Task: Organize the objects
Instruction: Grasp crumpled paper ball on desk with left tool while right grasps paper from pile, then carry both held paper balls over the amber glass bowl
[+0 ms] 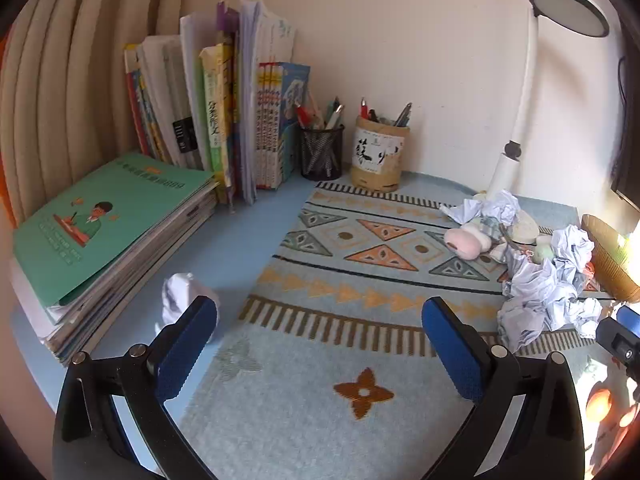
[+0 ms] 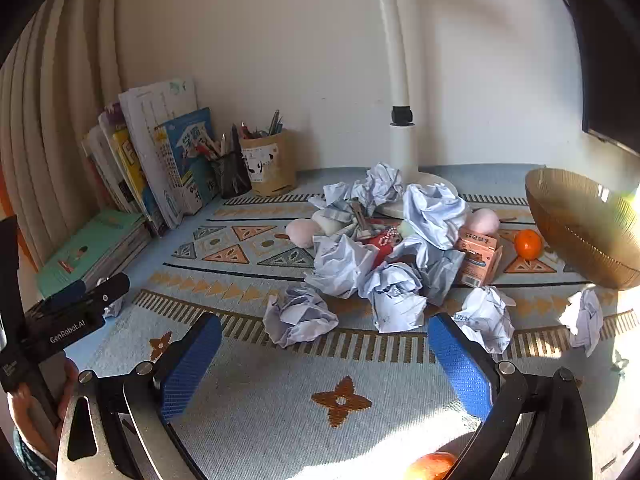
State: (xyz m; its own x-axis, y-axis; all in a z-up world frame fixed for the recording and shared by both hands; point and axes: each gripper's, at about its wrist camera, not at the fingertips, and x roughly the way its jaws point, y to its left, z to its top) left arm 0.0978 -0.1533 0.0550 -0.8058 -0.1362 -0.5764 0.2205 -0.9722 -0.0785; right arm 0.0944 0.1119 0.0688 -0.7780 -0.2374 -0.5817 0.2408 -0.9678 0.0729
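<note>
A heap of crumpled white paper balls [image 2: 380, 256] lies on the patterned mat [image 2: 280, 380], mixed with pink plush toys [image 2: 302, 232], a small orange carton [image 2: 478, 256] and a tangerine [image 2: 528, 244]. The same heap [image 1: 548, 280] shows at the right of the left wrist view. One lone paper ball [image 1: 182, 296] rests by my left gripper's left finger. My left gripper [image 1: 320, 320] is open and holds nothing above the mat. My right gripper [image 2: 326, 340] is open too, just short of the heap. An apple [image 2: 430, 466] lies under its right finger.
Upright books [image 1: 224, 112] and a flat stack with a green cover [image 1: 100, 224] fill the back left. Two pen holders [image 1: 378, 152] stand at the wall. A white desk lamp [image 2: 400, 120] rises behind the heap. An amber bowl [image 2: 580, 224] sits at the right.
</note>
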